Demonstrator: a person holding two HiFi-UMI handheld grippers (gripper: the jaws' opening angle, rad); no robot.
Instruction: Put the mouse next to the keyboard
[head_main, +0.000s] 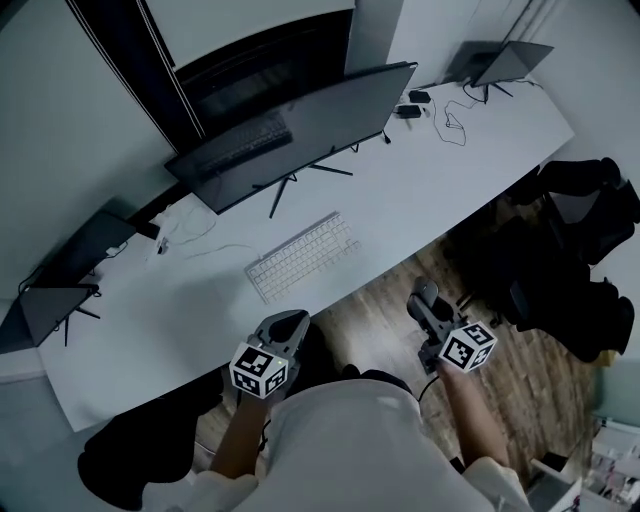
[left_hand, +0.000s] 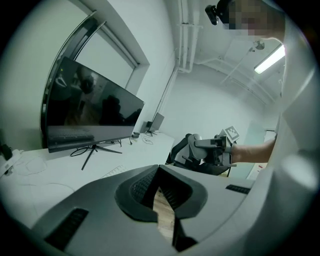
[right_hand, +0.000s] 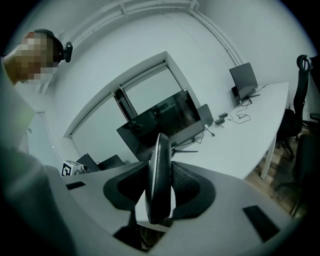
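A dark mouse (right_hand: 160, 176) stands on edge between the jaws of my right gripper (right_hand: 161, 172), which is shut on it. In the head view that right gripper (head_main: 427, 303) hangs over the wooden floor, short of the desk's front edge. The white keyboard (head_main: 303, 256) lies on the white desk (head_main: 430, 190) in front of the large monitor (head_main: 300, 130). My left gripper (head_main: 291, 326) hovers at the desk's near edge just below the keyboard, its jaws together with nothing between them. From the left gripper view, the left gripper (left_hand: 159, 172) shows floor through a thin slit, and the right gripper (left_hand: 205, 150) is off to the side.
Laptops on stands sit at the desk's far right (head_main: 505, 58) and far left (head_main: 60, 290). Cables and small adapters (head_main: 440, 110) lie near the right laptop. Black office chairs (head_main: 575, 250) stand on the floor to the right.
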